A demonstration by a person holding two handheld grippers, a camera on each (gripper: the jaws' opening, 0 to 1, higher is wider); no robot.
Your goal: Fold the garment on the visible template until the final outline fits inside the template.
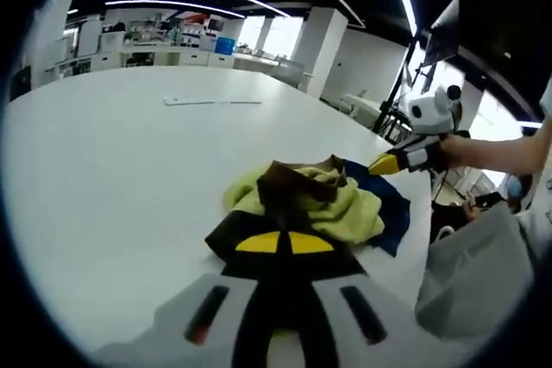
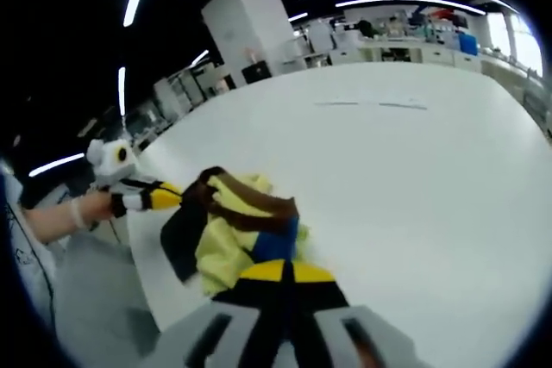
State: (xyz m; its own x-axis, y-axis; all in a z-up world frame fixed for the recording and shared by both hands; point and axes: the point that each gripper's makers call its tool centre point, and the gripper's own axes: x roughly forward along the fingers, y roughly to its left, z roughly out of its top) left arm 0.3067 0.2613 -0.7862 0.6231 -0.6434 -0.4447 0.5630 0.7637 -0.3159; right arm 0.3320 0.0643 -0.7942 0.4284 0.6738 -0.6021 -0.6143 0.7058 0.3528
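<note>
Yellow-green cloth, trimmed in brown and navy, is seen bunched in a loose heap: the garment [image 1: 306, 200] lies crumpled on the white table [image 1: 121, 178], close to the table's near edge. No template outline can be made out under or around it.

In the left gripper view, the left gripper [image 1: 278, 243] is pointed straight at the heap from the near side, its yellow-tipped jaws brought together right at the brown hem; whether cloth is actually pinched cannot be told. The right gripper [image 1: 384, 164] is seen coming in from the right, its yellow tip touching or just beside the navy edge of the pile.

In the right gripper view the picture is mirrored: the right gripper [image 2: 280, 275] is set against the navy and yellow folds [image 2: 246, 230], jaws closed up, grasp again not to be judged, and the left gripper [image 2: 168, 196] is reached in from the left at the brown flap.

So the heap is bracketed between the two tools, one on each flank, neither clearly nearer. Its long axis is judged to run roughly from one gripper to the other. Wide bare tabletop is offered beyond the pile, away from the person; on the near side little room is left before the edge, so spreading is best directed outward across the table.
</note>
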